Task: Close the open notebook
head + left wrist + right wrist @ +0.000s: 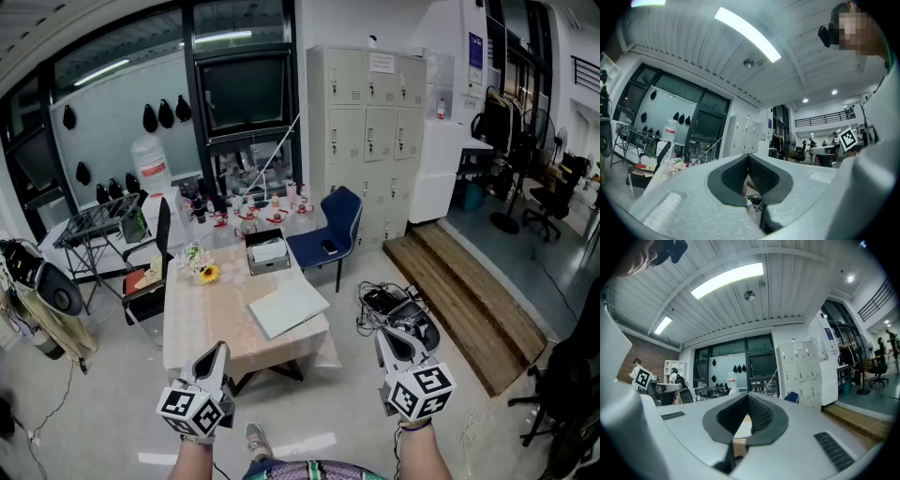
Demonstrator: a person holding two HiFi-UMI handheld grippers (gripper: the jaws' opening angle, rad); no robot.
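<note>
The notebook [288,307] lies flat on the near right part of the table [202,319], its corner reaching over the front edge. Both grippers hang level in front of the table, well apart from the notebook, which sits ahead and between them. The left gripper [217,351] is clenched on nothing, tips together. The right gripper [387,336] is likewise clenched and empty.
</note>
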